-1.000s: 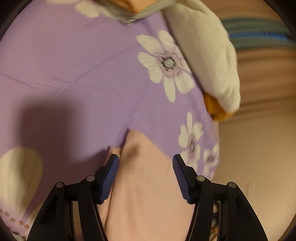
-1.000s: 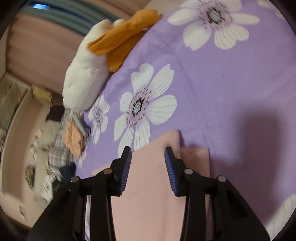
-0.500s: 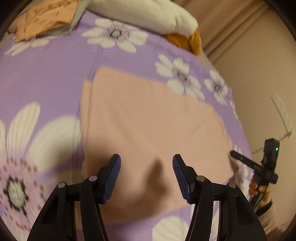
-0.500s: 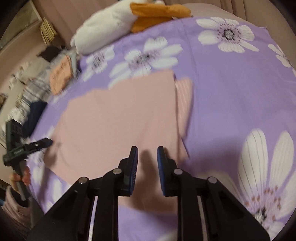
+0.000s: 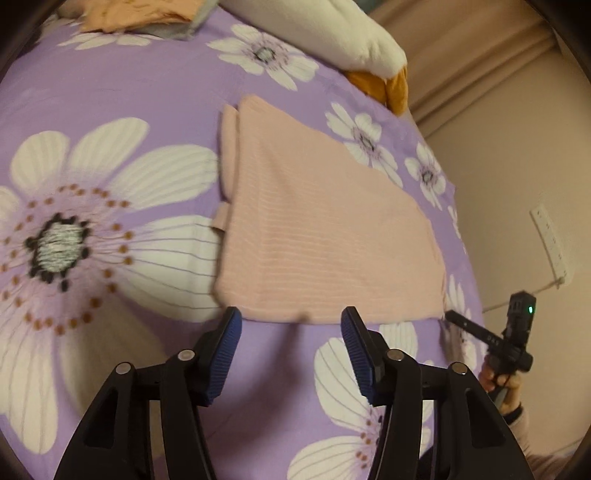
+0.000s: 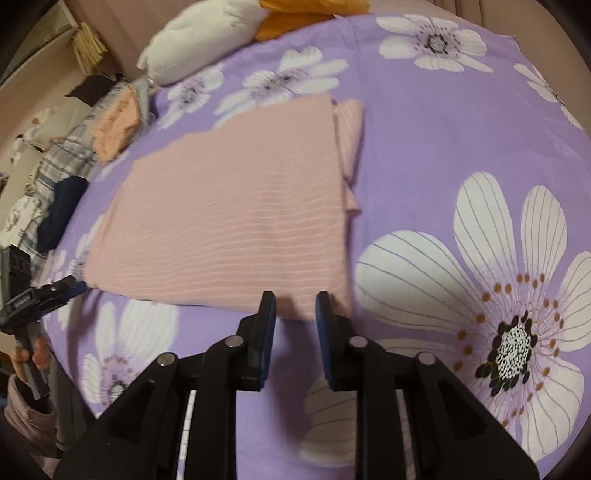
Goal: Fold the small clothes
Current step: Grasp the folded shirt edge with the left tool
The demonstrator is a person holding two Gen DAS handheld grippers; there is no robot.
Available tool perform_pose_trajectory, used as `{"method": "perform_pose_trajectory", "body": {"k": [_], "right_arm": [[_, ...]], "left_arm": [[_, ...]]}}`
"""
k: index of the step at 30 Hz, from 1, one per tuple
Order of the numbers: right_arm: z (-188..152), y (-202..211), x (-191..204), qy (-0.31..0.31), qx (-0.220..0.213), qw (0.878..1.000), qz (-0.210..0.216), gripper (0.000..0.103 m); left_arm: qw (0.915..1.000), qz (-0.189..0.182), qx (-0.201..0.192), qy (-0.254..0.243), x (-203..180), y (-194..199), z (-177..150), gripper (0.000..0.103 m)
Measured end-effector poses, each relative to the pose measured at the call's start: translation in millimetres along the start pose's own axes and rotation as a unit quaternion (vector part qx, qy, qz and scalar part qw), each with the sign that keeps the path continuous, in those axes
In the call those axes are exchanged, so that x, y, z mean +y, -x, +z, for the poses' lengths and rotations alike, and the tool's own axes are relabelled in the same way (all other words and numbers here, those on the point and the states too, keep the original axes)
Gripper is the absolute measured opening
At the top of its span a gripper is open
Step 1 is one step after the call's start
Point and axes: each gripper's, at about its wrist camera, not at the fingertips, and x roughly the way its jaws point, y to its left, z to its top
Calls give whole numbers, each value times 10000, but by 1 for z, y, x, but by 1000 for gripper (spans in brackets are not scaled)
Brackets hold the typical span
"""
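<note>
A pink ribbed garment point(image 5: 317, 236) lies folded flat on the purple flowered bedsheet point(image 5: 110, 92), with a narrow strip of cloth sticking out along one side. My left gripper point(image 5: 291, 317) hovers open just short of the garment's near edge, nothing between its blue pads. In the right wrist view the same garment point(image 6: 229, 221) lies ahead of my right gripper point(image 6: 293, 302). Its jaws stand a narrow gap apart and are opening. They are empty, at the garment's near corner.
A white and orange cushion point(image 5: 332, 33) lies at the far side of the bed. A heap of other clothes point(image 6: 92, 147) sits at the bed's left edge. A hand point(image 5: 498, 380) holds the other gripper past the bed's right edge, by a wall.
Both grippers drew back from over the pink cloth to its near edge, and both views rolled. The whole folded garment now shows. The right jaws narrowed, then widened a little.
</note>
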Motion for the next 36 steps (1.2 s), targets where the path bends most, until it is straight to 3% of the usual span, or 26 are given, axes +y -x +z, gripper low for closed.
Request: {"method": "perform_pose_trajectory", "body": {"k": [7,14,19,27,29,31,33,36], "right_arm": [[15,-1,29,166,-148,9986,474,32],[32,-35,60,339,49,9965,763,32],[46,-58,74,445,139,9950,884,32],[94,-97,102,705,76,9937,871,32],[111,-109,108,754,37,9943,752,32],[130,-124,115,765,24,9950,637,29],[148,-141,121,770,31,9957,512,24],[162,-169,125,699,230,9971,183,14]], "left_arm": [[9978,-146,-291,573,26,-4,27,62],[9938,-540,-165,953,41,-42,62,62],[9924,-781,-166,933,38,-59,84,62],[9951,-764,14,622,22,-78,102,62],[9962,-669,51,554,21,-78,104,57],[9976,-464,107,498,21,-78,104,35],[9984,-273,154,470,25,-79,103,22],[9982,-276,160,504,31,-77,100,21]]}}
